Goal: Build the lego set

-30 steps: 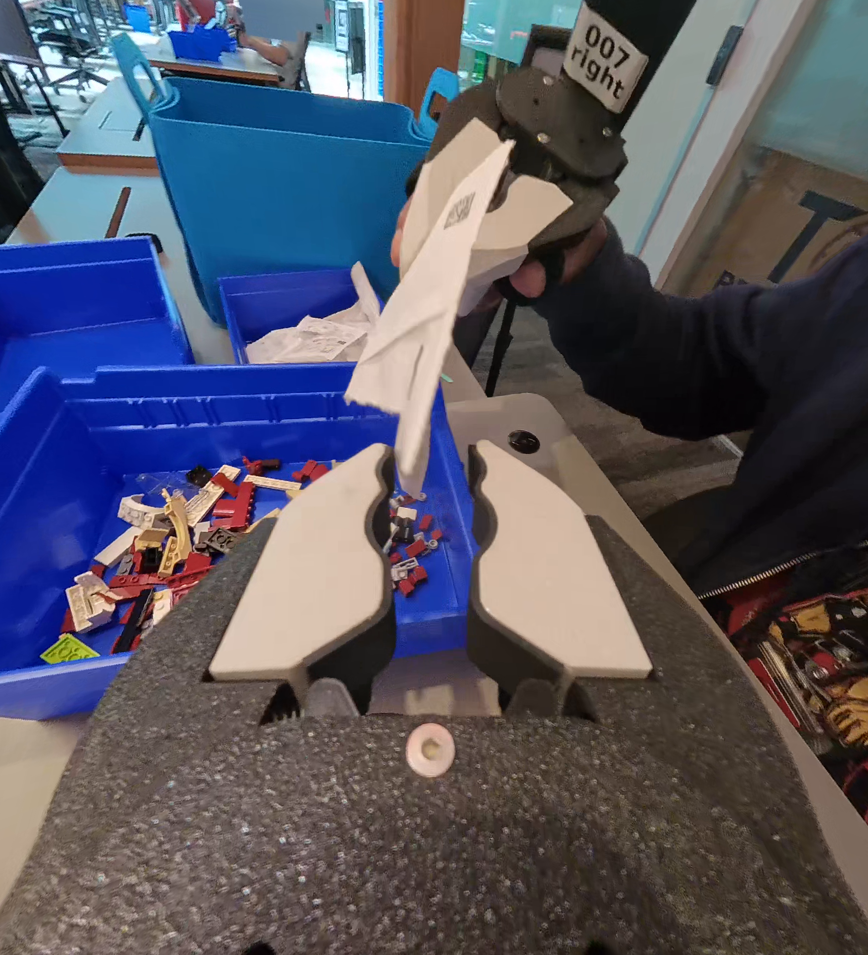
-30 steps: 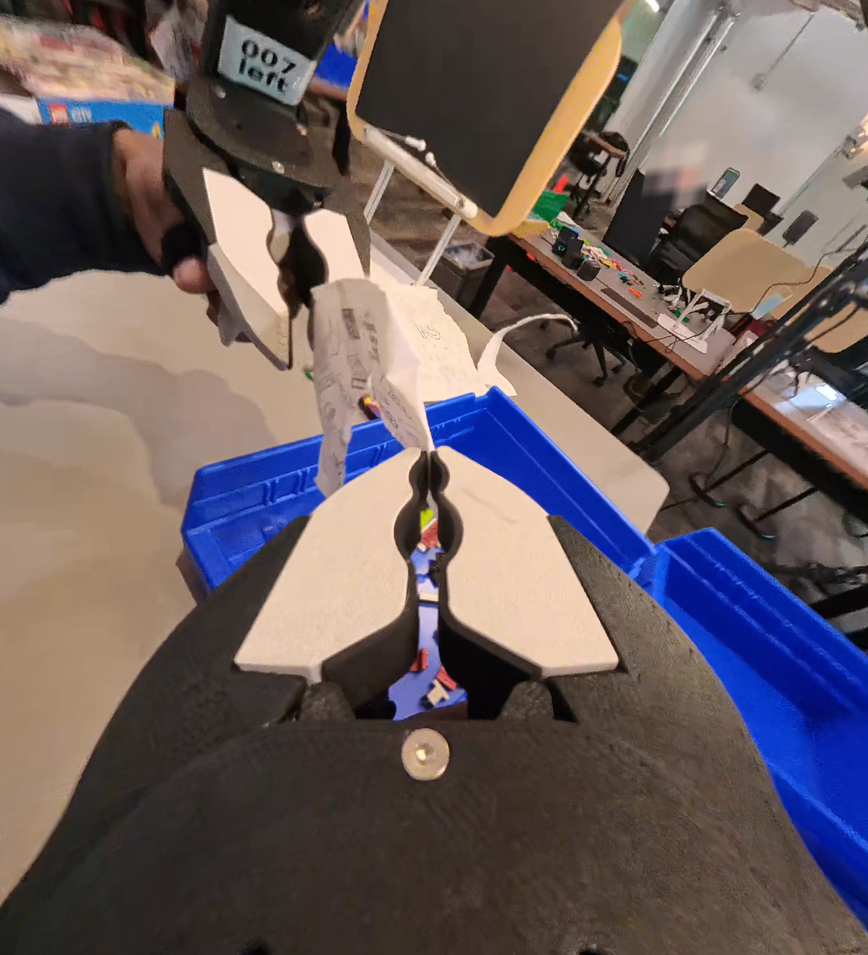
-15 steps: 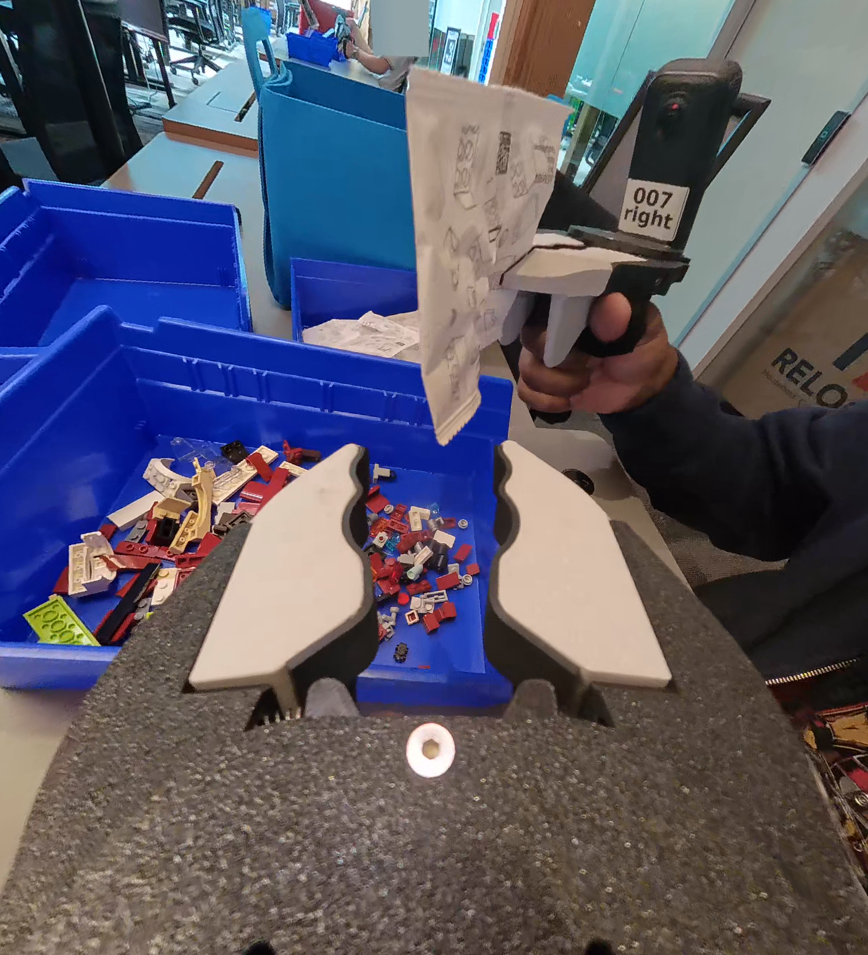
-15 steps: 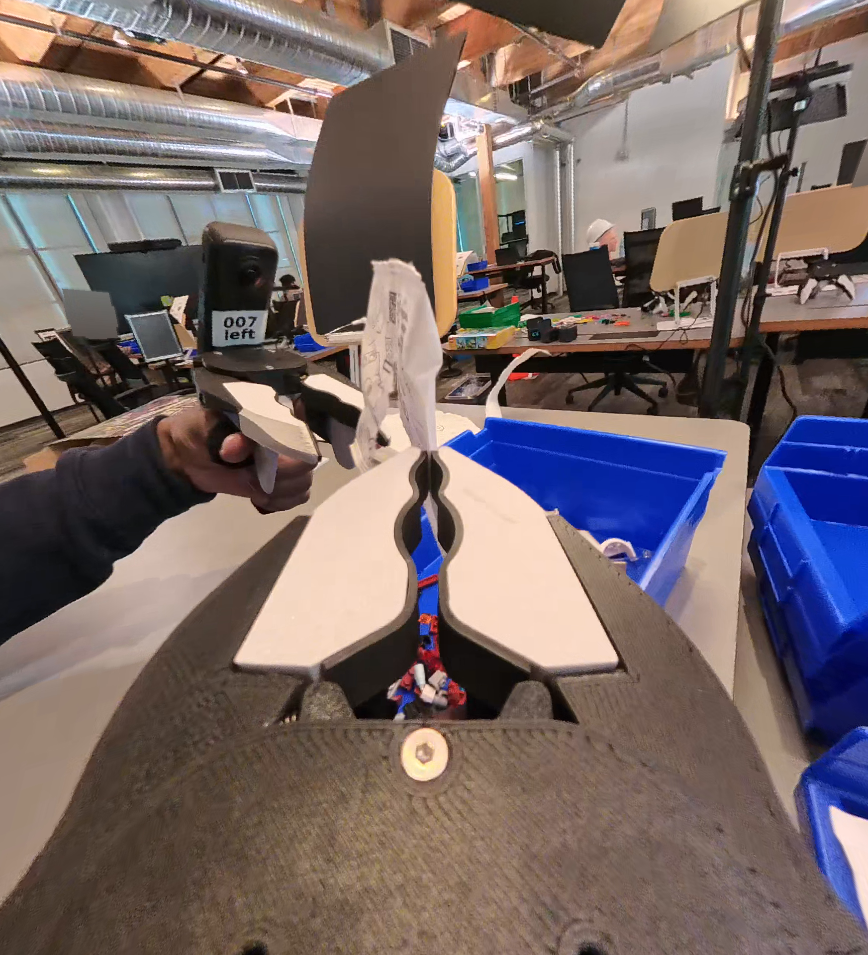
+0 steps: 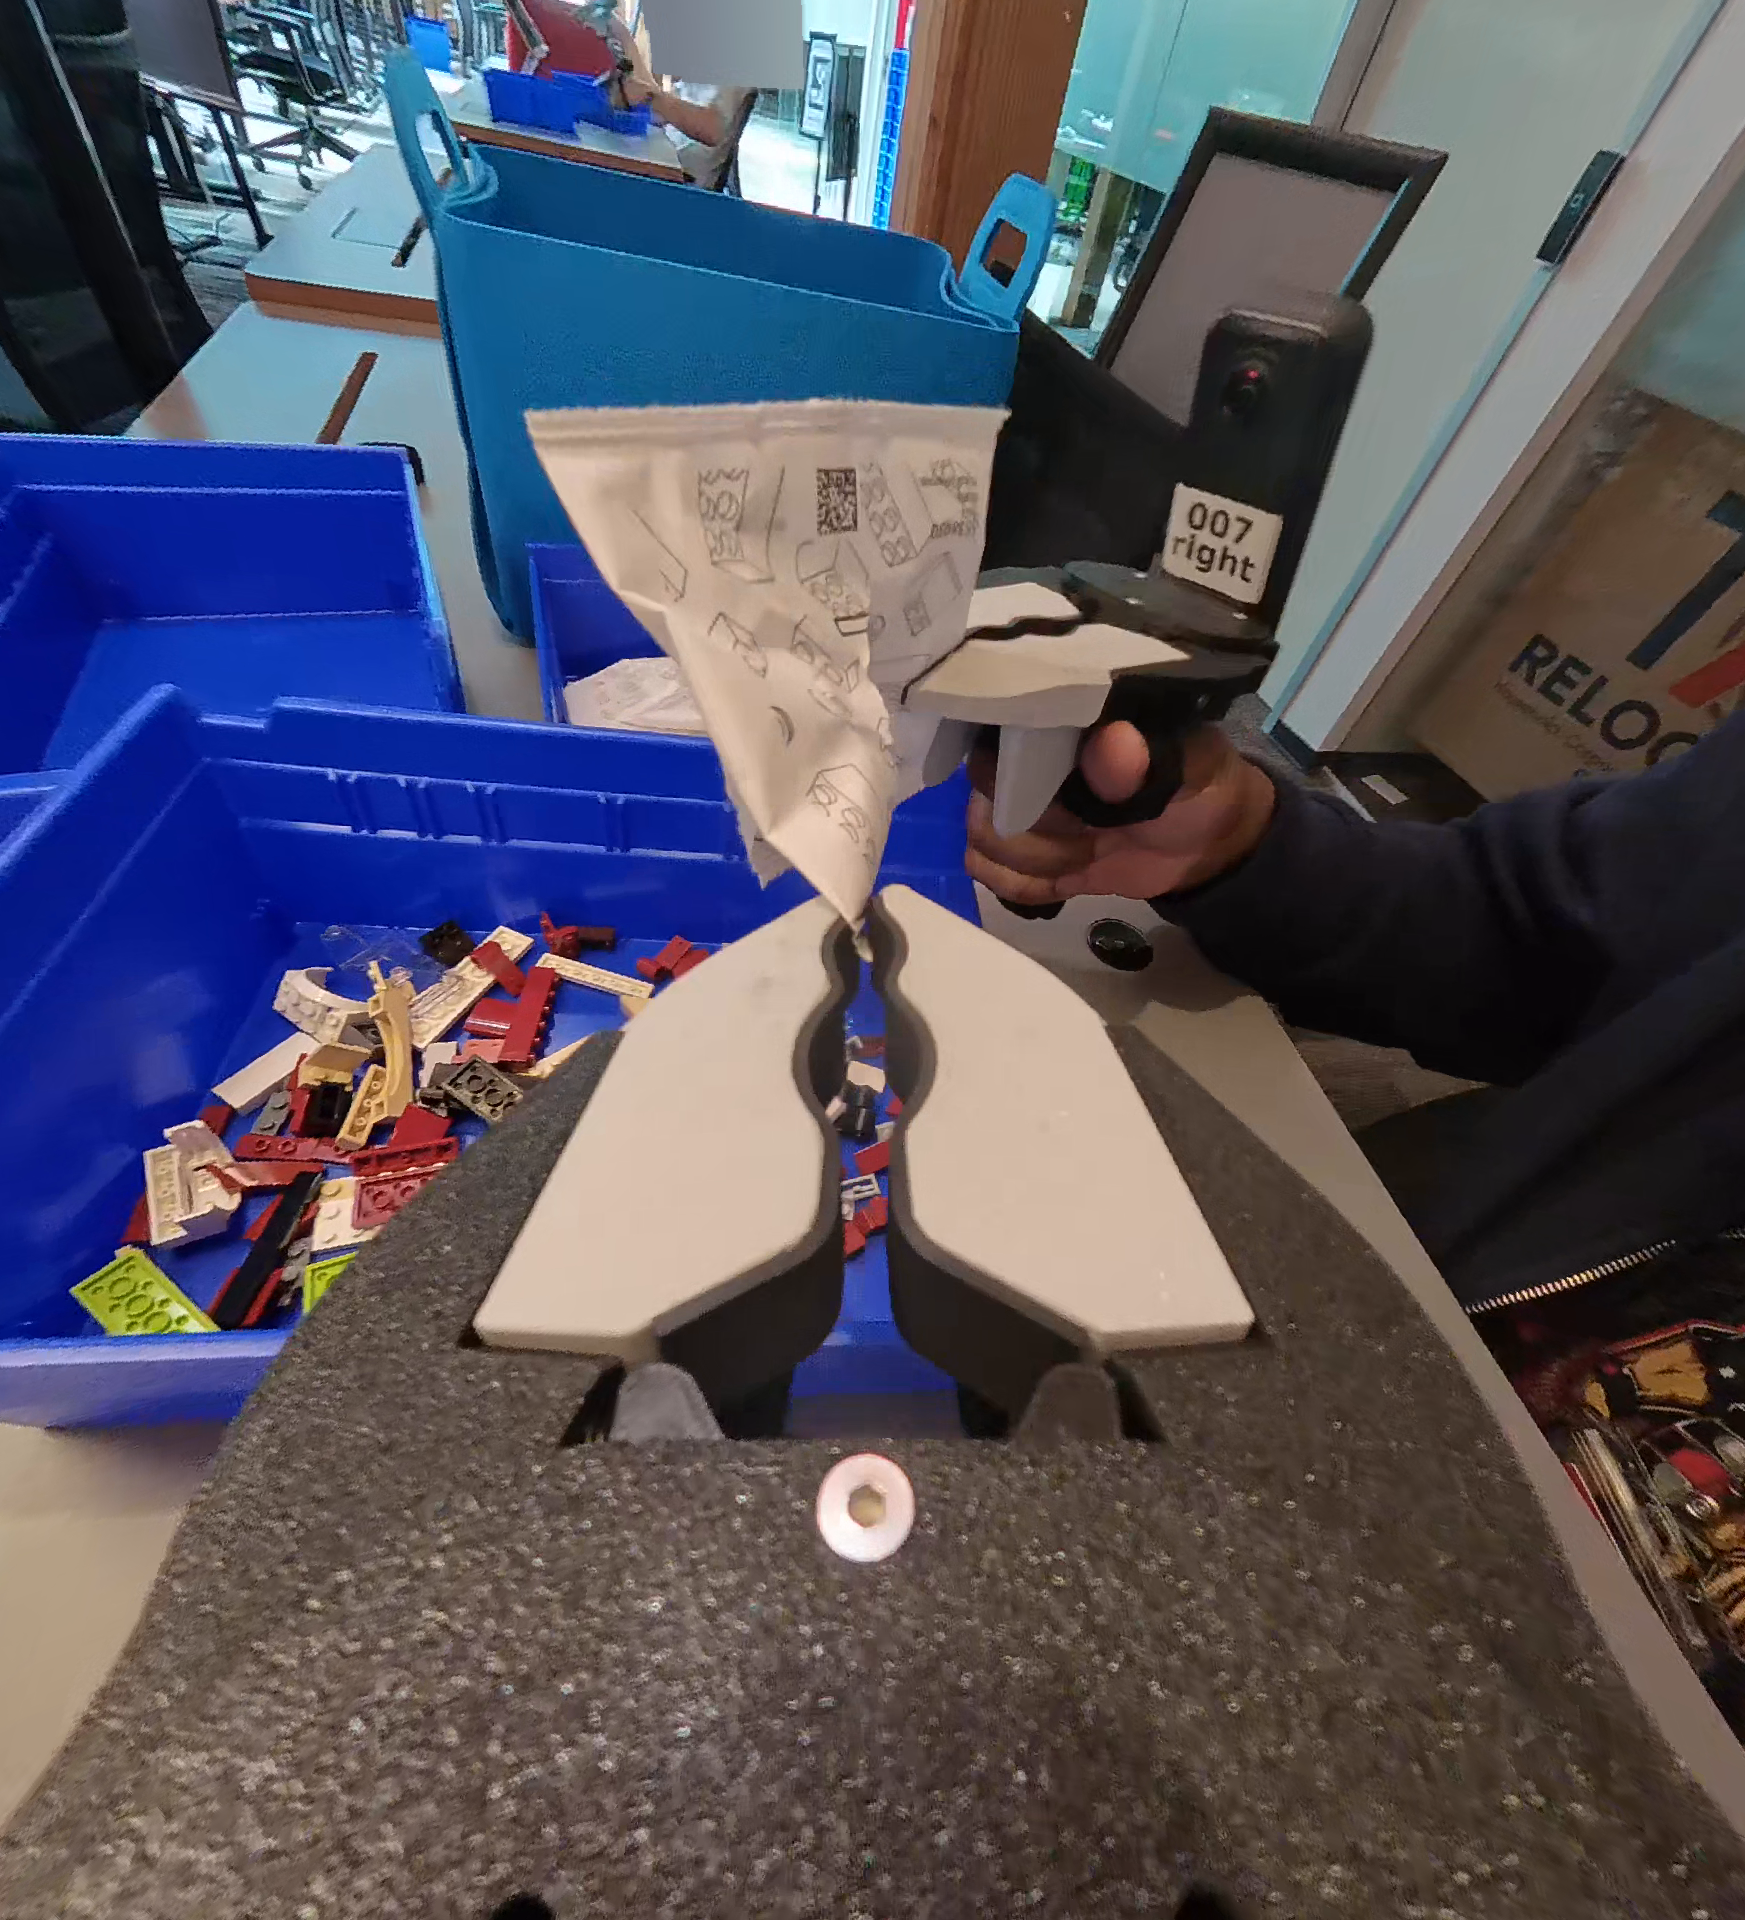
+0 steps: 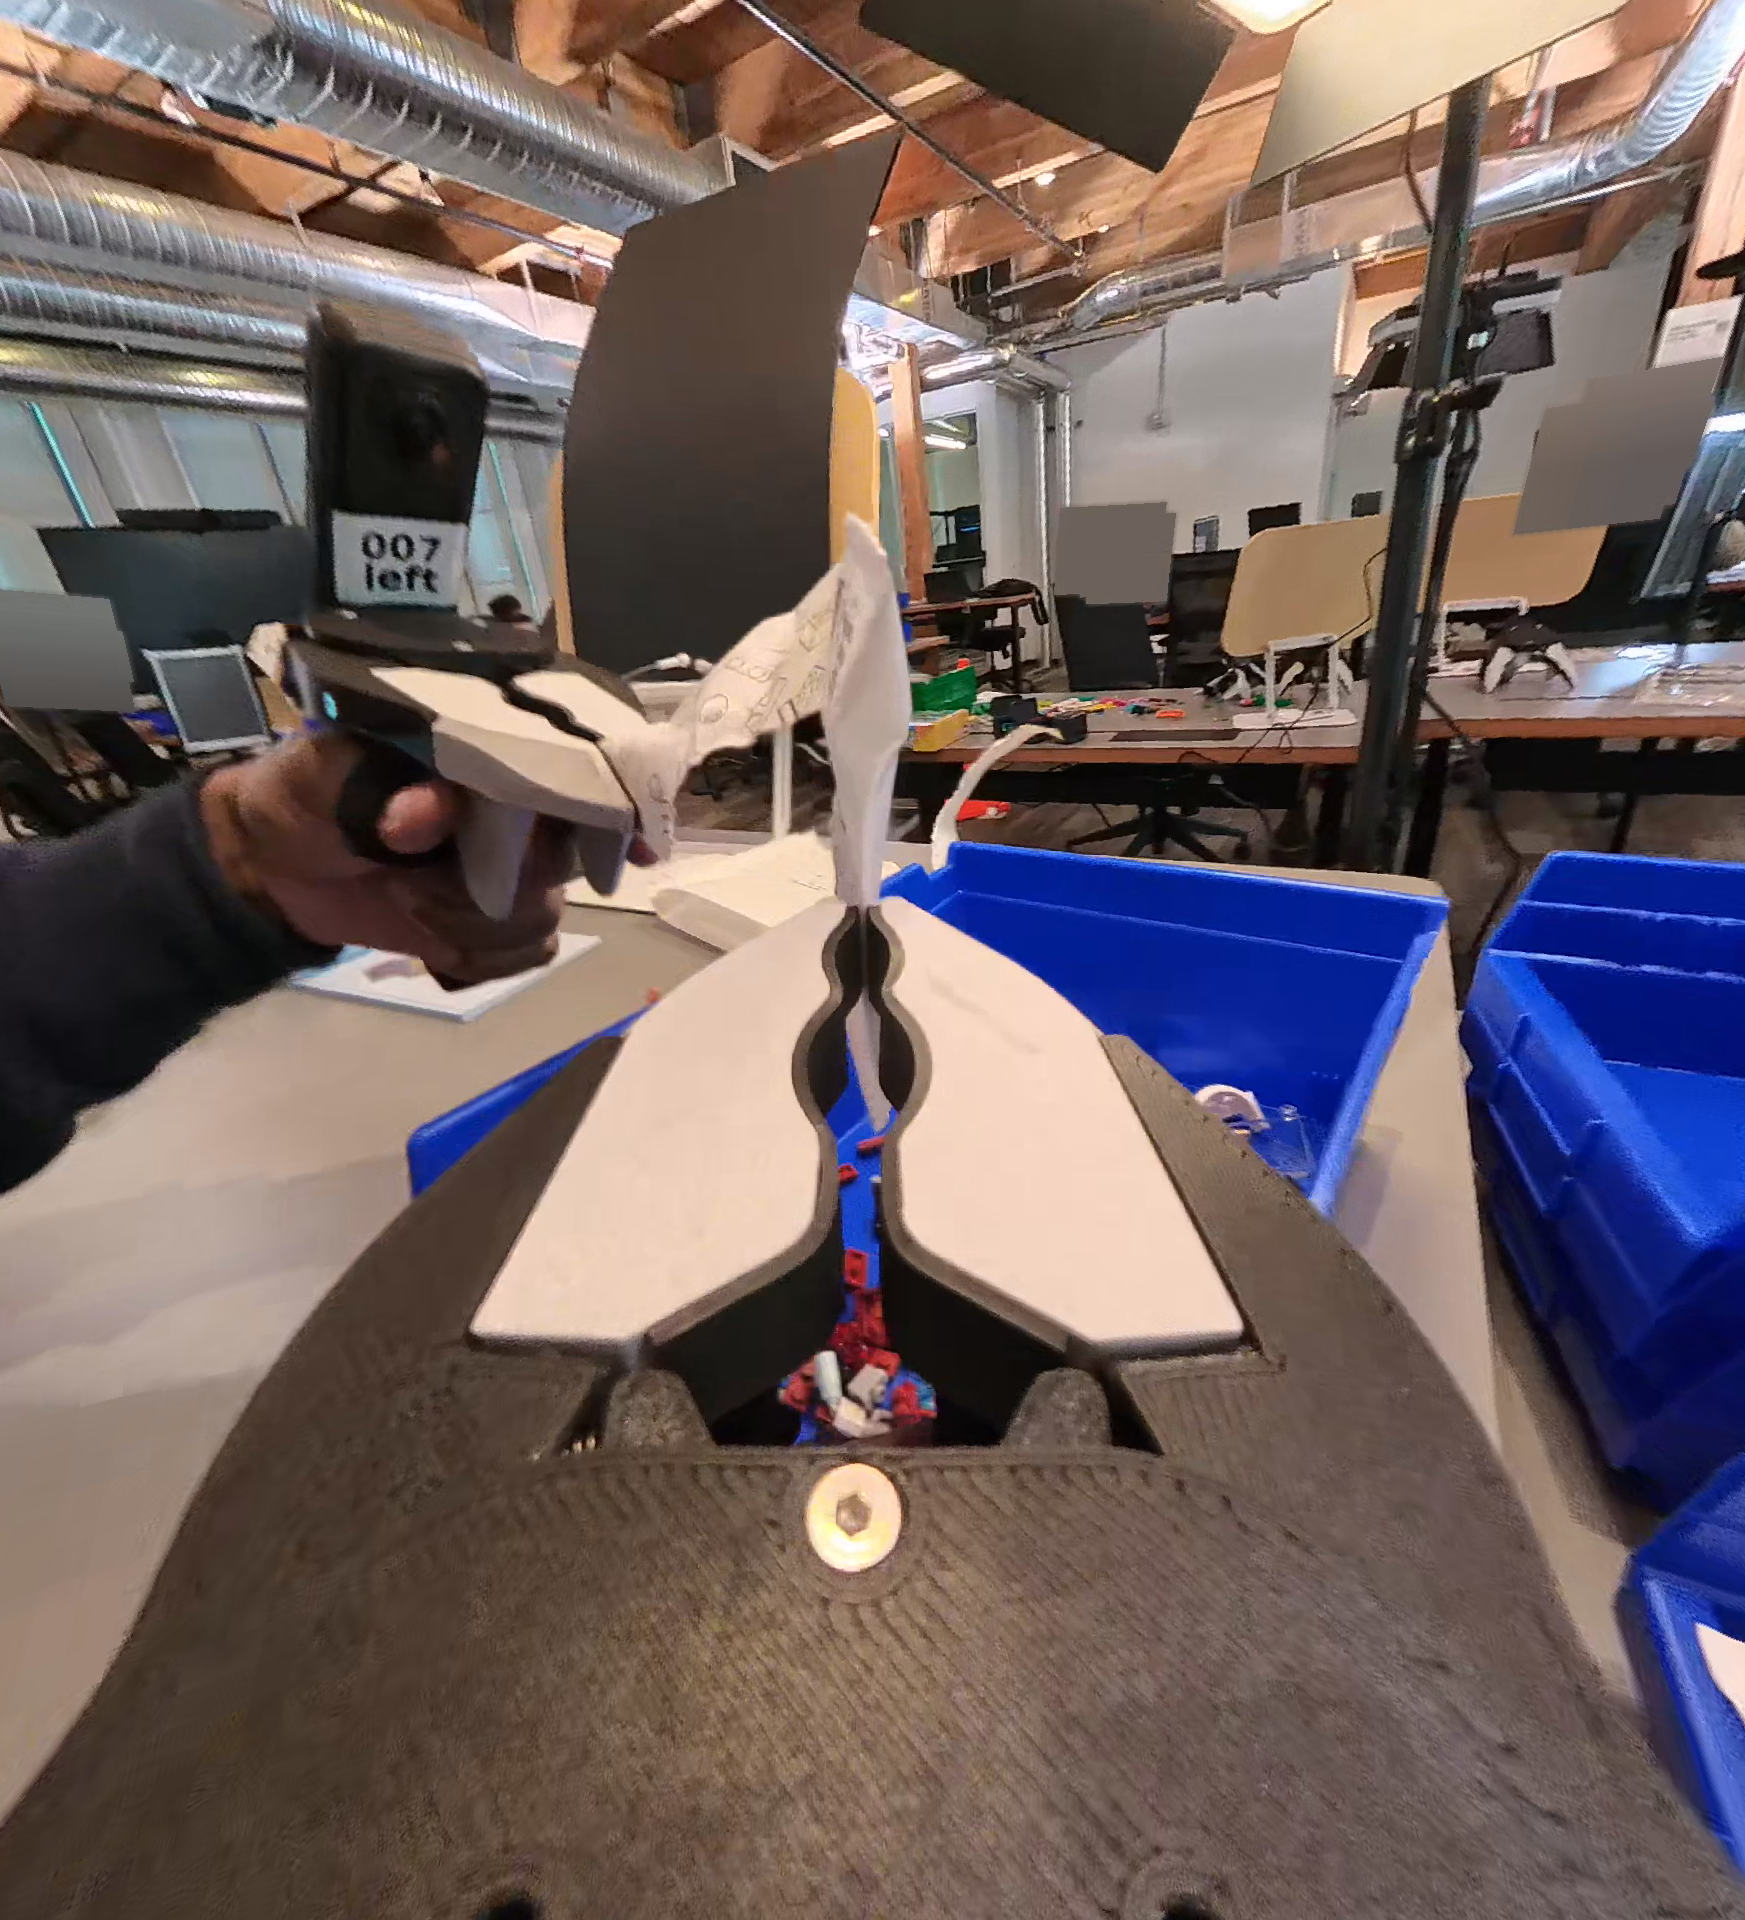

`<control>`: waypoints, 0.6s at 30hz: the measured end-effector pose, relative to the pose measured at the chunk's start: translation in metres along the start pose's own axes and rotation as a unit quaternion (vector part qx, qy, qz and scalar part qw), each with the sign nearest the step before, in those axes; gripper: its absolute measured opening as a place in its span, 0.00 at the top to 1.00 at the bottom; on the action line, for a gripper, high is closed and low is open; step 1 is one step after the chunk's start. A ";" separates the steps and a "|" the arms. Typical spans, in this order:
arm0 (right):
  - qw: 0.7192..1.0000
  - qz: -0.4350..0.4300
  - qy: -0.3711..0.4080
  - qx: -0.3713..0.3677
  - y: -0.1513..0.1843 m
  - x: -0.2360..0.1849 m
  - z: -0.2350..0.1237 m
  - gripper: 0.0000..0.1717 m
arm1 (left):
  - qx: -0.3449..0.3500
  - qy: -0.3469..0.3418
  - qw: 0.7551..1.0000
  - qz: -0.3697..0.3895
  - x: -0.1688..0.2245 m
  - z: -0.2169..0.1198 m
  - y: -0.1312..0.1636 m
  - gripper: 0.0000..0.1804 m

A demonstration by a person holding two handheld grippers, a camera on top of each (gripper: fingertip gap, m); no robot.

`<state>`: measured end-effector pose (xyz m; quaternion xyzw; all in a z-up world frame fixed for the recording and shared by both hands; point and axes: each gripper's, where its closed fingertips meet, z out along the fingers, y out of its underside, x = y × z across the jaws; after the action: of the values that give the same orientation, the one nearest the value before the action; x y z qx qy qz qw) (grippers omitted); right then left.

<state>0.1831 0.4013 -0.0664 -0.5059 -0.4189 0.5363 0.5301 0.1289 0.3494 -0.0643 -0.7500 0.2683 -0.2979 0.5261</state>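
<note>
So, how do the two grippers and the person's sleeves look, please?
Each gripper has two flat pale grey fingers with wavy black inner edges, on a dark grey foam-like body. The right gripper and the left gripper each have a black pistol handle, a black camera block on top and a white label with black writing. The sleeves are dark navy. No cables show.

Open-plan office, desks, exposed ducts

Before our left claw we see a white paper bag with black line drawings, over blue bins.
</note>
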 end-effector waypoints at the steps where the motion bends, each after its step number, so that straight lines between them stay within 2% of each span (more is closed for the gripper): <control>1: 1.000 -0.013 0.006 -0.002 0.001 0.000 0.001 1.00 | 0.002 -0.006 1.000 -0.002 -0.002 -0.001 -0.001 0.99; 3: 0.999 -0.035 0.013 -0.008 0.003 -0.001 0.002 1.00 | 0.008 -0.010 1.000 -0.014 -0.006 -0.004 -0.003 0.98; 7: 0.997 -0.072 0.040 -0.013 0.005 -0.001 0.002 1.00 | 0.080 0.014 0.993 -0.086 -0.010 -0.013 -0.019 0.98; 9: 0.996 -0.081 0.037 -0.011 0.006 -0.003 0.002 1.00 | 0.087 0.010 0.993 -0.086 -0.013 -0.015 -0.018 0.99; 12: 0.996 -0.083 0.035 -0.001 0.006 -0.004 0.001 1.00 | 0.059 -0.005 0.995 -0.077 -0.015 -0.011 -0.008 0.93; 18: 0.996 -0.082 0.012 0.027 -0.003 -0.013 0.000 1.00 | 0.079 0.003 0.987 -0.139 -0.019 -0.008 -0.005 0.80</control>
<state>0.1830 0.3883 -0.0619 -0.4618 -0.4382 0.4957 0.5908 0.1104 0.3593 -0.0604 -0.7350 0.1386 -0.3905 0.5368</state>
